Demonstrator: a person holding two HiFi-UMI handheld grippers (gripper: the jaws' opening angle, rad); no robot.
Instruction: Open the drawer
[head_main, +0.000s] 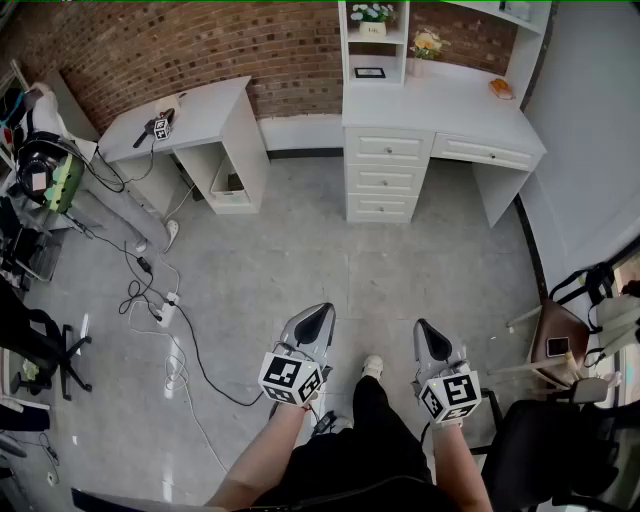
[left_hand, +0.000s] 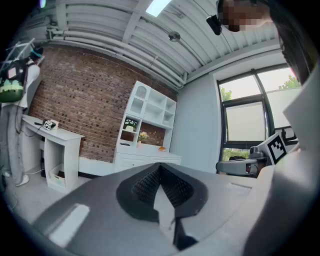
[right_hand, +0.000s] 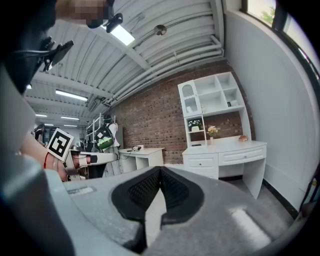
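Observation:
The white desk (head_main: 440, 105) stands against the brick wall on the far side of the room. Under its left part is a stack of three drawers (head_main: 386, 176), all pushed in, and a wide drawer (head_main: 484, 152) is beside them. Both grippers are held low near the person's legs, far from the desk. My left gripper (head_main: 318, 314) is shut with nothing in it, and so is my right gripper (head_main: 424, 330). In the left gripper view the jaws meet at the tip (left_hand: 160, 168), with the desk (left_hand: 146, 159) small beyond them. The right gripper (right_hand: 160, 171) points toward the drawers (right_hand: 202, 162).
A second white desk (head_main: 190, 112) stands at the back left with a marker-cube device (head_main: 158, 126) on it. Cables and a power strip (head_main: 162, 312) lie on the grey floor at left. A dark chair (head_main: 560, 440) and a small stool (head_main: 557, 335) are at the right.

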